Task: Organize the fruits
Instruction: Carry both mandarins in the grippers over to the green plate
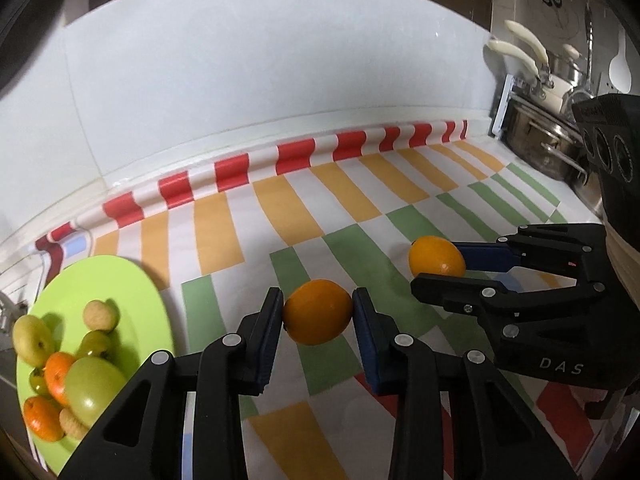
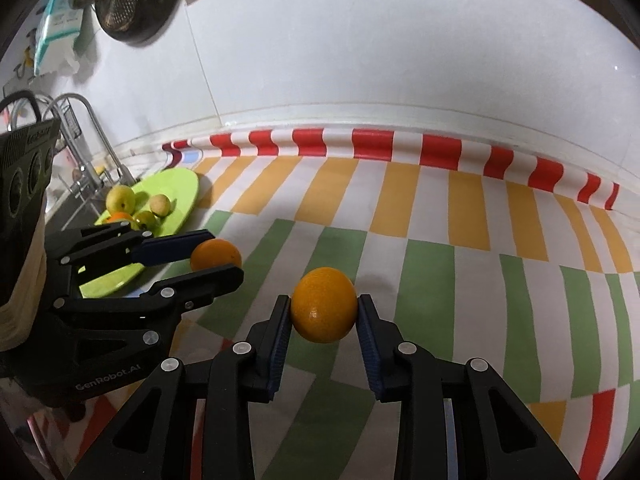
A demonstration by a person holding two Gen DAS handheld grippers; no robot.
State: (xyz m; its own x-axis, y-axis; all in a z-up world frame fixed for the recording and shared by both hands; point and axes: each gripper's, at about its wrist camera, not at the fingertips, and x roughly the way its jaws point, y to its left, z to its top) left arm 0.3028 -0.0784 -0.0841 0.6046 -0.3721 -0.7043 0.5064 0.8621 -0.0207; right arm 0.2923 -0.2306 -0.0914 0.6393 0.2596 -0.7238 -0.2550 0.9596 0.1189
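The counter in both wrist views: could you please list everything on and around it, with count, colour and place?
Oranges: two, orange; one in the left gripper, one in the right gripper.
Plate: one, lime green, at the counter's left end.
Fruit on the plate: a pile of green, yellowish and small orange pieces; exact count unclear.
Cloth: one, white with orange, green and red blocks, covering the counter.
Faucet: one, metal, beyond the plate.
Pots: metal, cream handles, at the right end.
Left gripper: black, shut on its orange.
Right gripper: black, shut on its orange.
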